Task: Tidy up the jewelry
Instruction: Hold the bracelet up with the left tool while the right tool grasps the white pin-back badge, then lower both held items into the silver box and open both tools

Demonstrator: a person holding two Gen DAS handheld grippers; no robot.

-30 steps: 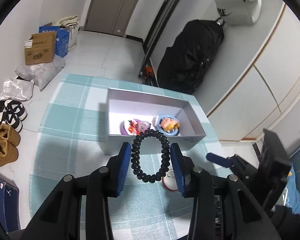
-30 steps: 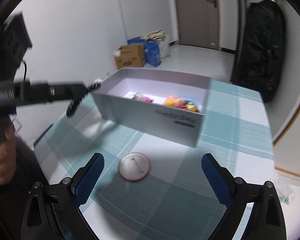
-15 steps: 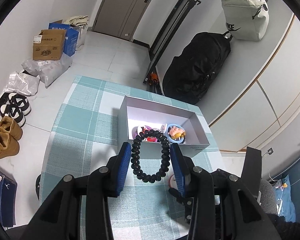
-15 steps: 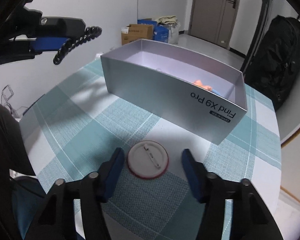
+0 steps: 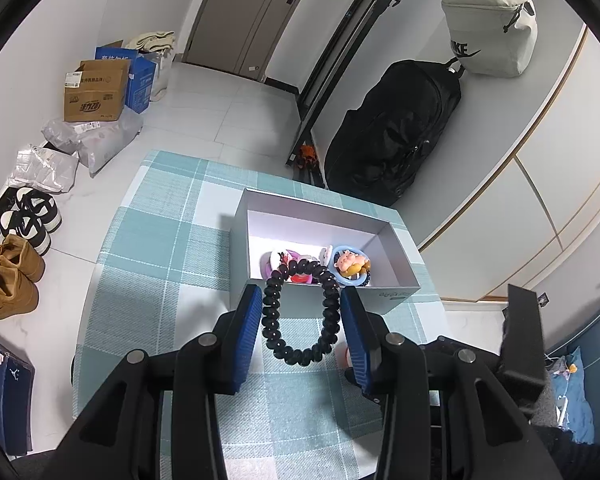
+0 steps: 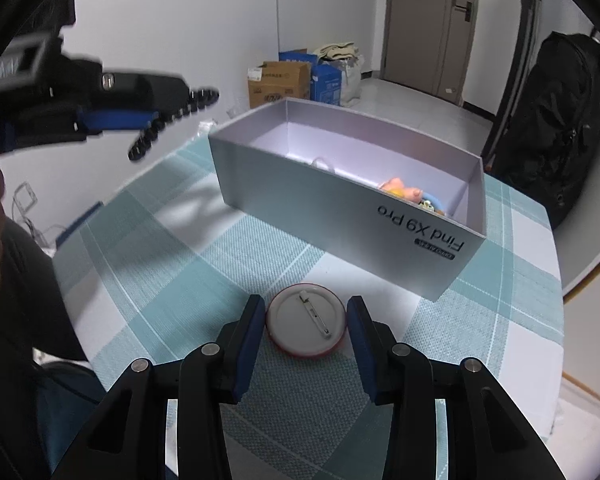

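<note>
Collecting is the step in hand: the left gripper [image 5: 300, 316] holds a black beaded bracelet [image 5: 298, 316] clamped between its pads, raised above the table [image 5: 160, 248] just before the grey box [image 5: 396, 300]; the right gripper [image 6: 306, 324] has just been closing around a round badge [image 6: 306, 326] lying pin side up on the cloth, pads at its rim (real contact I cannot confirm); next, I judge, bracelet goes over the wall and is released among the trinkets; badge needs a firm pinch first.

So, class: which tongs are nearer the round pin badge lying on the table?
Right. The right tongs straddle the pin badge, their jaws just closed in against its rim. The left tongs hold a black beaded bracelet in the air, off to the side.
</note>
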